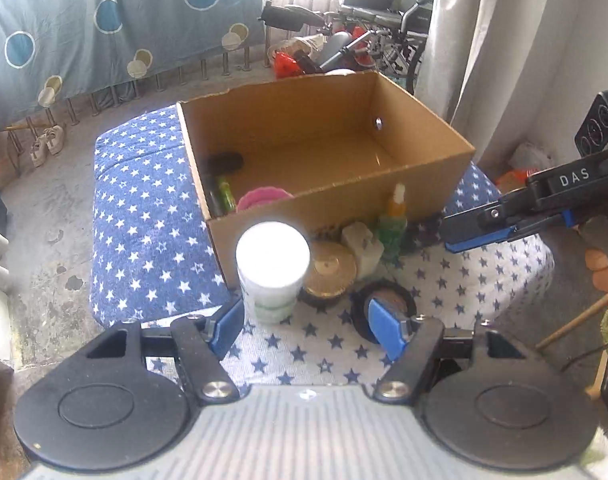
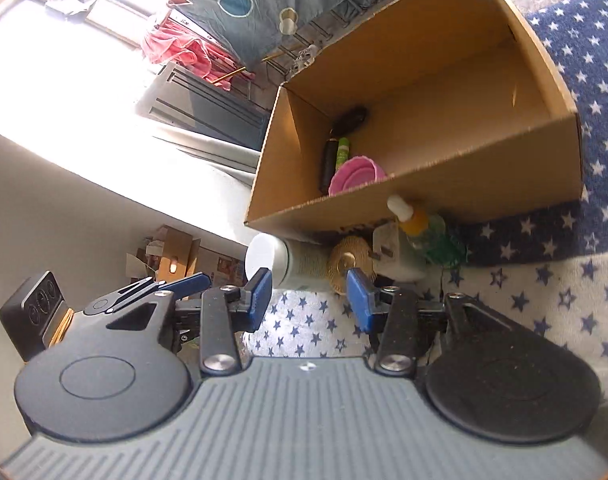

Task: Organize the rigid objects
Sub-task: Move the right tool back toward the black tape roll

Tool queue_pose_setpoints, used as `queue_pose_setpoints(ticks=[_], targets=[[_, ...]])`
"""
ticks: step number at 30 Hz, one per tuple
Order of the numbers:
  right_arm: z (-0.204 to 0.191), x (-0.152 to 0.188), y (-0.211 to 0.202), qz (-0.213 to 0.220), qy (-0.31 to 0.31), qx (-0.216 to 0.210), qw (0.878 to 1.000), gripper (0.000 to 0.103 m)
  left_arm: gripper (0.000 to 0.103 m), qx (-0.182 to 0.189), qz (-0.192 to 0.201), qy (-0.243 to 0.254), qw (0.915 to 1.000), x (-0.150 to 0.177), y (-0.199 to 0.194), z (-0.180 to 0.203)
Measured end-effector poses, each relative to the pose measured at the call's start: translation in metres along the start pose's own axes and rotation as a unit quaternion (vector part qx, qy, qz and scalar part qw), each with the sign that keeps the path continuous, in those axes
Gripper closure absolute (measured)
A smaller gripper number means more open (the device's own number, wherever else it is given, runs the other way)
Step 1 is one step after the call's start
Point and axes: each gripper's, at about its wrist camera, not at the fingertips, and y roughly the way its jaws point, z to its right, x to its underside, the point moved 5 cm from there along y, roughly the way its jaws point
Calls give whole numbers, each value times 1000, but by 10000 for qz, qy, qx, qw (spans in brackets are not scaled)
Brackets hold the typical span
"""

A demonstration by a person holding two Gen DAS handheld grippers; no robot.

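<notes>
Two claws, left claw and right claw, agape, empty; corrugated brown cardboard box mid-frame; glossy white-lidded cylindrical jar below.

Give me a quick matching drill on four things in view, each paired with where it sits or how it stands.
Things:
1. pink bowl
2. white-lidded jar
3. green spray bottle
4. left tongs

Places or states:
A. open, nothing between them
B. inside the cardboard box, near its front wall
C. standing outside the box, nearest the left tongs
D. outside, against the box's front wall, beside a white plug

Pairs: 1-B, 2-C, 3-D, 4-A
</notes>
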Motion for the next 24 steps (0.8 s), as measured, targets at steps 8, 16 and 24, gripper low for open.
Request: queue_pose_setpoints(ticks=[8,16,24], targets=[[36,32,40,-31,-36,722,9974,62,33,227,-507,627,9965,32,61,51],[57,25,74,-196,-85,936,9954,66,33,136,-586,917,9940,28,102,73],[57,24,85,-245,-329,1050,9936,71,37,116,-715,785,9943,26,120,74]])
